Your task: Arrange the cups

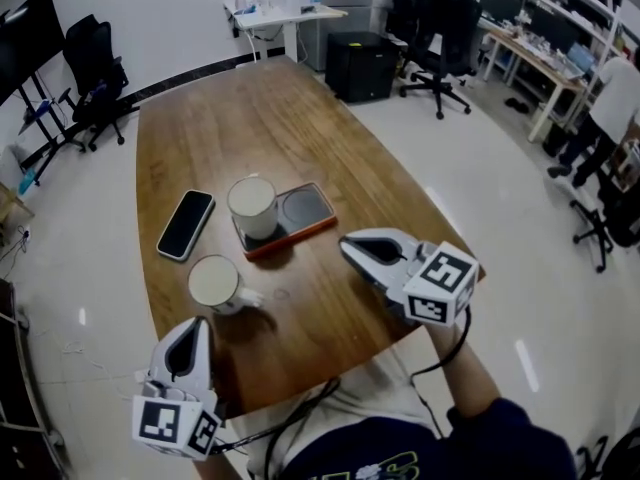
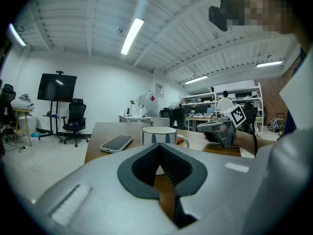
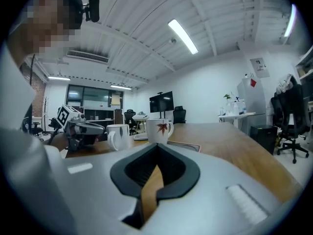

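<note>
Two white cups stand on the wooden table [image 1: 300,118]. One cup [image 1: 251,206] rests on the left half of an orange-rimmed tray [image 1: 306,210]; in the right gripper view it shows a red leaf [image 3: 159,129]. The other cup [image 1: 216,284] sits on the bare wood in front of the tray, handle to the right, and appears close ahead in the left gripper view [image 2: 159,135]. My left gripper [image 1: 198,324] hovers at the near table edge just behind this cup, shut and empty. My right gripper [image 1: 350,247] is to the right of the tray, shut, holding nothing.
A black phone [image 1: 186,224] lies left of the tray. The table's near edge runs just under both grippers. Office chairs [image 1: 440,28], a black cabinet [image 1: 362,65] and a desk stand beyond the far end; a person [image 1: 610,98] is at the right wall.
</note>
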Motion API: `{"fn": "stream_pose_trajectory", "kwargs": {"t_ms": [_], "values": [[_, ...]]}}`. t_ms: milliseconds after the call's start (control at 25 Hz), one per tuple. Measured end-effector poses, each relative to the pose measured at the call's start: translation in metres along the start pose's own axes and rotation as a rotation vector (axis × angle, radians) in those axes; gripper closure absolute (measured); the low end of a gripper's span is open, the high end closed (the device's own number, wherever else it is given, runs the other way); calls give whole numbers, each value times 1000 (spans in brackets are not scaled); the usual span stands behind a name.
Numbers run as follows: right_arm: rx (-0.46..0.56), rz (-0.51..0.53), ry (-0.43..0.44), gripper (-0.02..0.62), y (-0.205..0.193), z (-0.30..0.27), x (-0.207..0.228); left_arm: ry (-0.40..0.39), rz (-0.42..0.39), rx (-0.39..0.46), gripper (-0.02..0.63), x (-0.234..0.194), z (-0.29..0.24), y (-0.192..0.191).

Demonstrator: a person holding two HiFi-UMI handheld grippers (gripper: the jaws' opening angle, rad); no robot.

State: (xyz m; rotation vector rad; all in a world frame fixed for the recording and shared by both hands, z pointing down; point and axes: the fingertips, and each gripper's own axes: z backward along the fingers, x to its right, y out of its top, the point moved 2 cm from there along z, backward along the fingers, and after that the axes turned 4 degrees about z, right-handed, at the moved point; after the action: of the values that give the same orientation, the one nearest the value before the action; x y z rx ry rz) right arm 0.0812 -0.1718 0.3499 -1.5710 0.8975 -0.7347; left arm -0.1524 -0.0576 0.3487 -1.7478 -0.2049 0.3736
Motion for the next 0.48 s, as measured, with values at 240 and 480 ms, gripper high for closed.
{"fn": "stream_pose_trajectory", "kwargs": {"t_ms": [240,480], "values": [[-5,-8,-53,600,-3,1,6,-37,-1,-10,604,3,-1,-3],[-2,-10,-51,600,-1,1,4,-53,-9,-9,604,4,0,-1]]}}
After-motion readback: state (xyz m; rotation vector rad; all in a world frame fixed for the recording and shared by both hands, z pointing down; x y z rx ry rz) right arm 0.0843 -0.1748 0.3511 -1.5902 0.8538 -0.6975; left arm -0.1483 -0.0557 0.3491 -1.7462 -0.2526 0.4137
